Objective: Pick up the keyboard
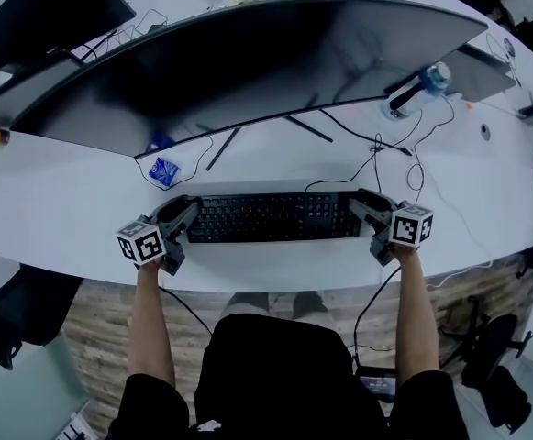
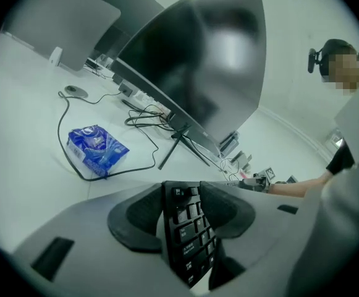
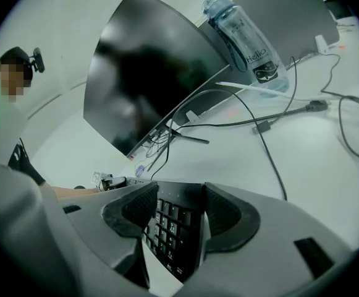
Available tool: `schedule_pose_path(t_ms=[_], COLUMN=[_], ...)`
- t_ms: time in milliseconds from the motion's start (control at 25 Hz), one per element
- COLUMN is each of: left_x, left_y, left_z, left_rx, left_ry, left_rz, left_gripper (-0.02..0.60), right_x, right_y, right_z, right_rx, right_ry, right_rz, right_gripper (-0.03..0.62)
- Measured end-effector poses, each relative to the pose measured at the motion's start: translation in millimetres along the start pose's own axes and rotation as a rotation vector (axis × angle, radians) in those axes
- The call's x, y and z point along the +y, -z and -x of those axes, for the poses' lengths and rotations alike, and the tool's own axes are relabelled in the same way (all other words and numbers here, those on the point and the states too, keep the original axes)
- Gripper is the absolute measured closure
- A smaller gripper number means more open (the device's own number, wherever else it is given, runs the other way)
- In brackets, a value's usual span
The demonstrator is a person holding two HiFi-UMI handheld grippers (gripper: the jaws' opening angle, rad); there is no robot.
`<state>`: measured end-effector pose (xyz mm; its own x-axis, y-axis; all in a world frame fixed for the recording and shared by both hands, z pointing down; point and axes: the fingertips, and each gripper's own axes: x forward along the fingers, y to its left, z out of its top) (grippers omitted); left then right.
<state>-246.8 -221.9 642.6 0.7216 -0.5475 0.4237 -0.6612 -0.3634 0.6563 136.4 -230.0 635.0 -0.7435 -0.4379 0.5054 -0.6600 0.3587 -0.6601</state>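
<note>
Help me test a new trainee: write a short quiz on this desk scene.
1. True or false: the left gripper and right gripper clamp opposite ends of the keyboard.
2. What sits near the monitor's right end in the head view? A) water bottle B) mug C) lamp
3. Fill in: the packet behind the keyboard's left end is ____.
Key: 1 true; 2 A; 3 blue.
</note>
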Motion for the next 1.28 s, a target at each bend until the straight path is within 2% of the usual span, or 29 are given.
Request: schedule_pose_path(t_ms=[200,360,640,760,1000,1280], left_x=[-7.0,-8.2,-3.4,-1.1,-0.4,-1.2], left_y=[-3.8,-3.7,-4.2,-6.8,-5.9,-5.7], left_z=[2.8,2.5,0.6,1.8,2.6,3.1], left_rx=[-0.027,-0.071,-0.091,-0.117,-0.141,-0.146], left_ry=[0.031,0.033,0.034,0.012,0.006,-0.013], left_rz=[-0.053,-0.025,0.035,0.063,0.068,0.052], left_gripper=[0.385,0.385,0.385,0.413,0.413,0.416], right_x=[7.5,7.2,1.9,-1.7,-3.9,-8.9], right_y=[3.5,9.0,8.6,8.6,5.0,9.0], right_z=[9.9,12.8,11.3,10.7,11.5,1.9], right_rx=[-0.001,-0.004,-0.049,-0.086,-0.133,-0.071], right_ry=[-0.068,-0.08,-0.053,-0.047,-0.053,0.032], right_rz=[0.026,0.014,-0.039,-0.111,-0.213,-0.152], right_gripper=[0.352,0.352,0.352,0.352,0.352,0.353])
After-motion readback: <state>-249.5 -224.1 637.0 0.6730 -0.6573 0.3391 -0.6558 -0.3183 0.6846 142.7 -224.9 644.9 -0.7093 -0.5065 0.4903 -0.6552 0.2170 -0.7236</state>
